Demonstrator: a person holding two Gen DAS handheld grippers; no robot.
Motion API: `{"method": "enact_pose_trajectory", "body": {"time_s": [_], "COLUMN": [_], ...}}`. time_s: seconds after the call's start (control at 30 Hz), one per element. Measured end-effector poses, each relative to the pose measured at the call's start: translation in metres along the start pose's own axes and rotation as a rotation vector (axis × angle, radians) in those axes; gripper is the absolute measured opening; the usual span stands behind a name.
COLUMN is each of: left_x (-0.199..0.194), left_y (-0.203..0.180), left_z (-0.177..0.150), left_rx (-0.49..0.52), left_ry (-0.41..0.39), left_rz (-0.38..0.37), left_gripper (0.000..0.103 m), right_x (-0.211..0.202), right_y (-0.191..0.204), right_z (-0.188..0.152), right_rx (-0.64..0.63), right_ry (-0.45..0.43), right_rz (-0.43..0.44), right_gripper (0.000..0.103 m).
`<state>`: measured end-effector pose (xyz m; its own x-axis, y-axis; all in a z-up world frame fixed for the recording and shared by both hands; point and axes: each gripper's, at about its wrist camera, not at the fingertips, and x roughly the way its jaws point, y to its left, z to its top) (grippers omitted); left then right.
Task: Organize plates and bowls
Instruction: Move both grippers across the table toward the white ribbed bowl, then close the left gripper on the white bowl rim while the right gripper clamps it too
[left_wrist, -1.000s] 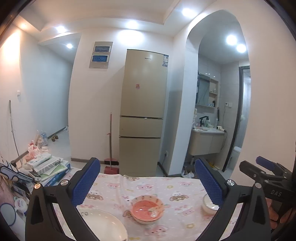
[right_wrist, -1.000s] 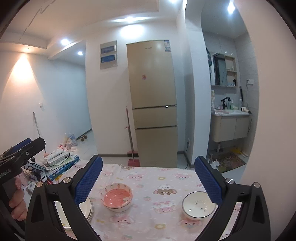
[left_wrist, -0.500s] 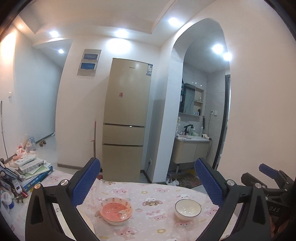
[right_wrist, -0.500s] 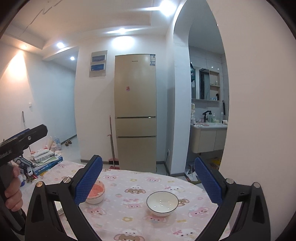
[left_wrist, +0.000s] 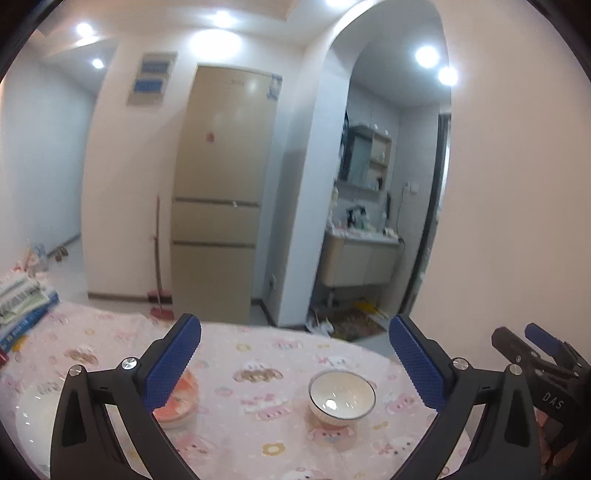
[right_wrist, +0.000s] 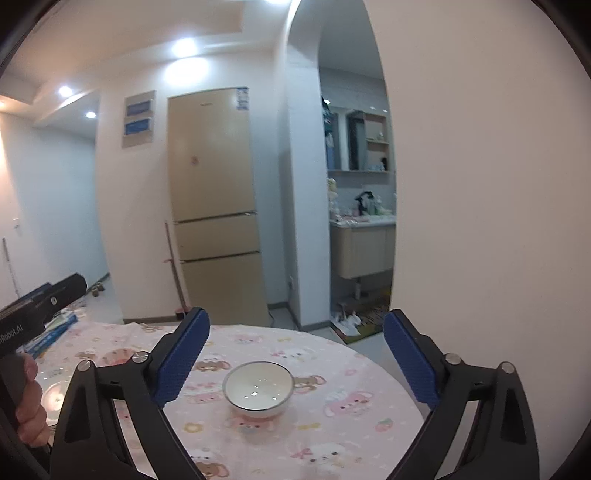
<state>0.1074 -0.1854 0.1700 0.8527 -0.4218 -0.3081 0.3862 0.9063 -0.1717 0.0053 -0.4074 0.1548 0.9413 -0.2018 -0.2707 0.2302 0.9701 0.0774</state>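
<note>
A white bowl (left_wrist: 341, 396) with a dark rim stands on the pink cartoon-print tablecloth (left_wrist: 258, 354); in the right wrist view the white bowl (right_wrist: 258, 389) sits just ahead, between the fingers. A pink bowl (left_wrist: 177, 402) is partly hidden behind the left finger. A white plate (left_wrist: 35, 421) lies at the lower left, also glimpsed in the right wrist view (right_wrist: 55, 397). My left gripper (left_wrist: 293, 363) is open and empty above the table. My right gripper (right_wrist: 295, 360) is open and empty, also seen at the right edge of the left wrist view (left_wrist: 532, 350).
A stack of books and boxes (left_wrist: 20, 306) sits at the table's left end. Beyond the table stand a beige fridge (left_wrist: 221, 195), a broom (left_wrist: 159, 266), and an arched doorway to a washroom vanity (left_wrist: 360, 258). A wall (right_wrist: 498, 221) is close on the right.
Both views have swung right. The white bowl now lies centred between the right gripper's fingers and nearer; the pink bowl has slid behind the left finger. Both grippers stay open.
</note>
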Motion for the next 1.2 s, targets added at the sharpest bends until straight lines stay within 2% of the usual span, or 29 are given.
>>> {"method": "enact_pose_trajectory", "body": {"time_s": [0.1,0.2,0.27,0.33,0.57,0.7,0.8,0.9,1.0,1.07,1.2], "left_x": [0.042,0.071,0.084,0.099,0.156,0.183,0.191,0.197,0.208,0.216,0.231], "left_y": [-0.013,-0.021,-0.024,-0.023,0.002,0.005,-0.008,-0.015,-0.015,-0.009,0.001], "left_z": [-0.009,-0.025,-0.034,-0.040,-0.066,-0.080,-0.082,-0.078,-0.076,-0.077,-0.084], "left_rx": [0.069,0.068,0.056,0.037,-0.059,-0.062,0.020,0.060,0.089,0.062,0.017], "left_ry": [0.152,0.242,0.281,0.322,0.465,0.547,0.540,0.503,0.472,0.493,0.537], "left_rz": [-0.103,-0.125,-0.134,-0.143,-0.121,-0.150,-0.152,-0.125,-0.054,-0.070,-0.107], "left_gripper": [0.093,0.092,0.087,0.086,0.058,0.053,0.048,0.048,0.045,0.040,0.038], "right_x": [0.020,0.041,0.051,0.067,0.112,0.133,0.145,0.160,0.177,0.182,0.193], "right_y": [-0.019,-0.033,-0.039,-0.043,-0.044,-0.038,-0.031,-0.023,-0.018,-0.019,-0.020], "right_z": [-0.007,-0.013,-0.019,-0.026,-0.049,-0.057,-0.054,-0.049,-0.051,-0.055,-0.069], "right_rx": [0.049,0.114,0.147,0.170,0.216,0.219,0.203,0.150,0.137,0.142,0.148], "right_ry": [0.055,0.099,0.123,0.170,0.312,0.371,0.398,0.415,0.456,0.467,0.518], "right_rz": [-0.032,-0.064,-0.076,-0.060,0.030,0.058,0.101,0.085,0.085,0.092,0.095], "right_gripper": [0.087,0.084,0.080,0.077,0.063,0.047,0.043,0.039,0.036,0.036,0.033]}}
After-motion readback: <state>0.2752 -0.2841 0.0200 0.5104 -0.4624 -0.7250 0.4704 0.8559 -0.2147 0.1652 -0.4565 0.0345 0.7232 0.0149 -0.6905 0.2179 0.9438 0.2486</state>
